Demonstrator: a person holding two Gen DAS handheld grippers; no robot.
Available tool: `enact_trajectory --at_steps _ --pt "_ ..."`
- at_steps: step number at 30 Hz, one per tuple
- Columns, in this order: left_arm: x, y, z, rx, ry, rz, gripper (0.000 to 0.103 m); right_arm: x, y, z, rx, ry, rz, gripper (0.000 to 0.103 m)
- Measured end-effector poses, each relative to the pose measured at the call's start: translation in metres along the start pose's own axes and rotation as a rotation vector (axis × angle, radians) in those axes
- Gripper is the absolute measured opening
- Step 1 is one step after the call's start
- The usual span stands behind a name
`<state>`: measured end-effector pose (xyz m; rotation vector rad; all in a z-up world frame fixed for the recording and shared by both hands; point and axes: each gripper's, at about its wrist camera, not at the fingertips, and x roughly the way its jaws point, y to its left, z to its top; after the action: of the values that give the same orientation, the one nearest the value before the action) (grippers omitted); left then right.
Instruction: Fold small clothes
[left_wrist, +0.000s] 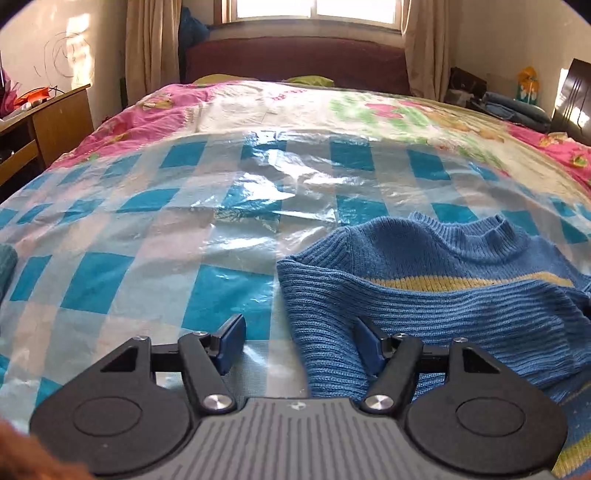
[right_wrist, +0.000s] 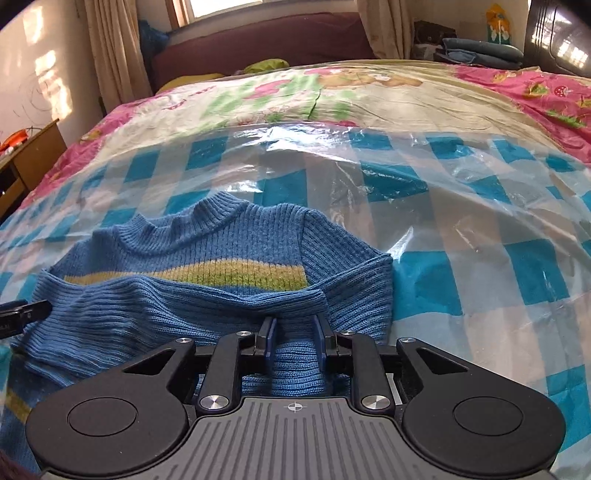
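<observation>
A blue ribbed sweater (left_wrist: 443, 295) with a yellow-green chest stripe lies flat on the bed, its collar pointing away from me. Its sleeves are folded across the body. My left gripper (left_wrist: 299, 334) stands open at the sweater's left edge. Its right finger (left_wrist: 365, 345) rests over the knit, and its left finger hangs above the bare plastic sheet. In the right wrist view the sweater (right_wrist: 221, 258) fills the lower left. My right gripper (right_wrist: 293, 332) is nearly shut, and a band of sleeve fabric fills the narrow gap between its pads. A left finger (right_wrist: 29, 312) shows at the left edge.
A clear plastic sheet with blue checks (left_wrist: 221, 221) covers the near bed, and a pink floral quilt (left_wrist: 295, 107) lies beyond it. A wooden desk (left_wrist: 55, 118) stands at the left, with folded clothes (right_wrist: 480, 50) at the far right. A teal fabric piece (left_wrist: 7, 266) lies at the left edge.
</observation>
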<state>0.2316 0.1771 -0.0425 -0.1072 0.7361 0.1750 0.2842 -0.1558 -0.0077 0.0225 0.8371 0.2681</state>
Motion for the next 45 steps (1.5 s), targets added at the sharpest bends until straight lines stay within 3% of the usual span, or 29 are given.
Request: enact_trajectory --at_steps 4,8,14,18,21,25,36,45 --pt "-0.009 0.004 -0.005 -0.01 0.011 -0.007 0.069 -0.022 0.003 -0.002 -0.02 -0.045 0.017 0.024" --pt "-0.01 0.002 -0.008 0.005 0.044 0.013 0.07 -0.008 0.005 -0.01 -0.071 0.036 -0.024 0.027" --pt "-0.041 0.001 -0.016 0.017 0.039 -0.022 0.069 -0.04 0.006 -0.008 -0.057 -0.026 0.01 0.036" --pt "-0.032 -0.008 -0.029 0.079 0.116 0.027 0.069 -0.023 -0.003 -0.02 -0.061 0.061 -0.033 0.038" --pt "-0.043 -0.007 -0.033 0.048 0.105 0.001 0.069 -0.042 -0.008 -0.017 0.009 0.03 -0.009 0.039" --pt "-0.072 -0.004 -0.044 0.058 0.088 -0.025 0.069 -0.073 -0.012 -0.021 -0.012 0.003 0.006 0.039" --pt "-0.156 0.013 -0.119 0.004 0.225 -0.157 0.069 -0.145 -0.029 -0.099 0.048 0.11 0.099 0.04" --pt "-0.188 0.002 -0.159 0.009 0.341 -0.232 0.069 -0.181 -0.034 -0.156 0.067 0.24 0.159 0.04"
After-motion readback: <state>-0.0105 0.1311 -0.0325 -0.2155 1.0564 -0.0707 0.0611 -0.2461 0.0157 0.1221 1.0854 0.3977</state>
